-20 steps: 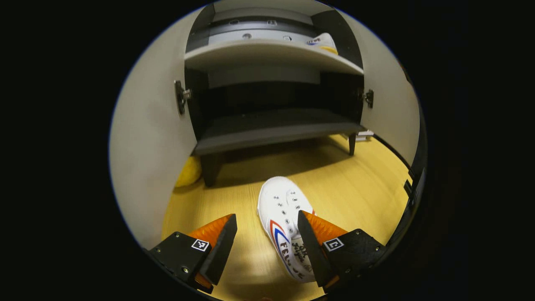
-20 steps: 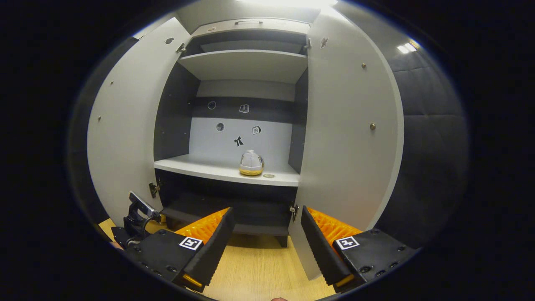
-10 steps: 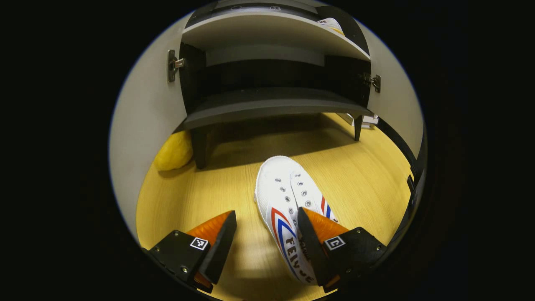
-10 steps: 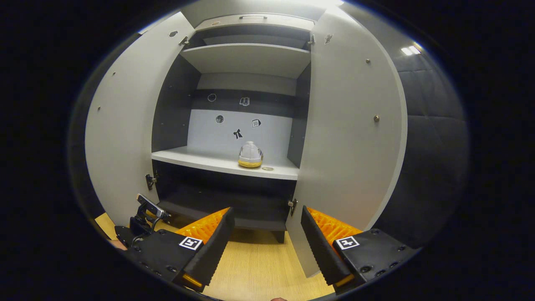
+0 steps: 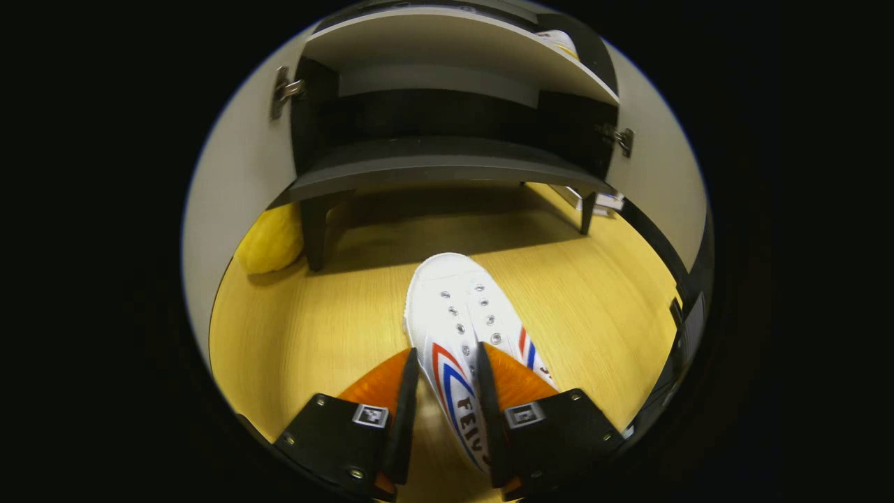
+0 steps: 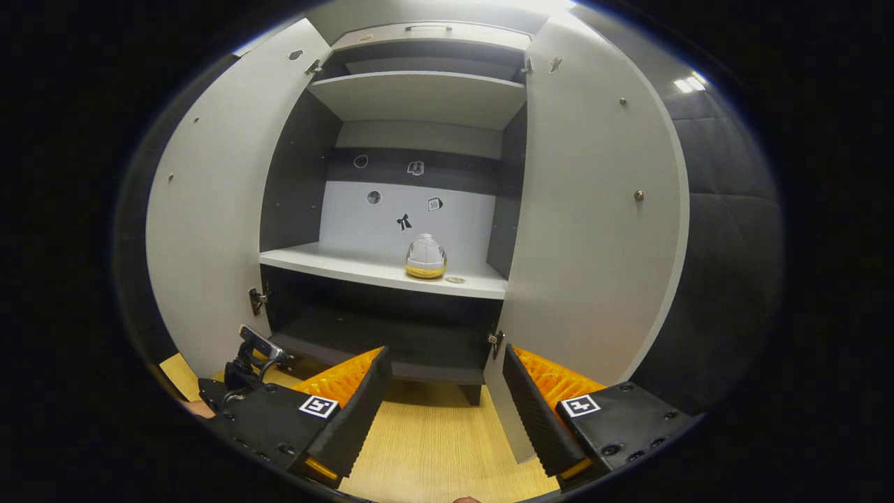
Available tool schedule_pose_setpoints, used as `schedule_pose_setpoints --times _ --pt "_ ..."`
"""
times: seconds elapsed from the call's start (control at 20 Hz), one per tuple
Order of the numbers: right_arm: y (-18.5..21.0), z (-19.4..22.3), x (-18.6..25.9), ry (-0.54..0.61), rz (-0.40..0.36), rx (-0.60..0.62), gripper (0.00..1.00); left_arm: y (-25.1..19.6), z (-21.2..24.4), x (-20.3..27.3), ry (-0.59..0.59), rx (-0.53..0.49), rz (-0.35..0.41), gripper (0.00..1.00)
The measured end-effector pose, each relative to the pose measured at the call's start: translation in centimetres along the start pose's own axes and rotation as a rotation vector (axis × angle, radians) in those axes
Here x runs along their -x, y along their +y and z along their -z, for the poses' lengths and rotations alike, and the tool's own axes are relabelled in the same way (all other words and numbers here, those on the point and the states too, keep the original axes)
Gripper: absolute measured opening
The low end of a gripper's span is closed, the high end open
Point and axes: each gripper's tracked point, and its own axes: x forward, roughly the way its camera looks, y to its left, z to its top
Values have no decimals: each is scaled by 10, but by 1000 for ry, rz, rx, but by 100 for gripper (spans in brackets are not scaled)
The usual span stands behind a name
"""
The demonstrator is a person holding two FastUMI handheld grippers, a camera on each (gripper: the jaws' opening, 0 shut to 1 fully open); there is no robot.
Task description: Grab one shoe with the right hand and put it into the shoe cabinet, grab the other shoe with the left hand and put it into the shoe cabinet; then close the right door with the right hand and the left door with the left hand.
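Observation:
A white shoe (image 5: 454, 300) with red and blue stripes lies on the yellow wooden floor (image 5: 594, 293), toe toward the shoe cabinet (image 5: 433, 168). My left gripper (image 5: 447, 405) is shut on the shoe's left side wall near the heel. The other white shoe (image 6: 426, 257) stands on the cabinet's middle shelf (image 6: 335, 264), right of centre, and its edge (image 5: 559, 40) peeks over that shelf in the left gripper view. My right gripper (image 6: 443, 405) hangs open and empty before the cabinet. Both doors, left (image 6: 202, 209) and right (image 6: 594, 209), stand wide open.
A yellow soft object (image 5: 269, 237) lies on the floor by the cabinet's left leg. The cabinet's dark bottom shelf (image 6: 391, 346) is bare. The left hand's device (image 6: 248, 356) shows low at the left of the right gripper view. A black padded wall (image 6: 719, 244) stands to the right.
My left gripper's fingers closed from wide open onto the shoe's side wall and moved slightly forward. The right gripper barely moved and stays open.

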Motion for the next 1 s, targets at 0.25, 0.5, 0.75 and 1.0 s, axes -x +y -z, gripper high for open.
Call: schedule_pose_setpoints --times 0.25,0.5,0.75,1.0 --pt "1 -3 2 -10 -16 -4 98 7 -3 0 -12 15 -8 27" --pt "5 -13 6 -42 -43 13 97 5 -13 4 -43 -13 -12 0" --pt "4 -15 12 -46 -69 13 98 4 -20 7 -52 15 -9 0" --pt "3 -17 19 -53 -98 13 98 2 -46 24 -109 9 -9 0"
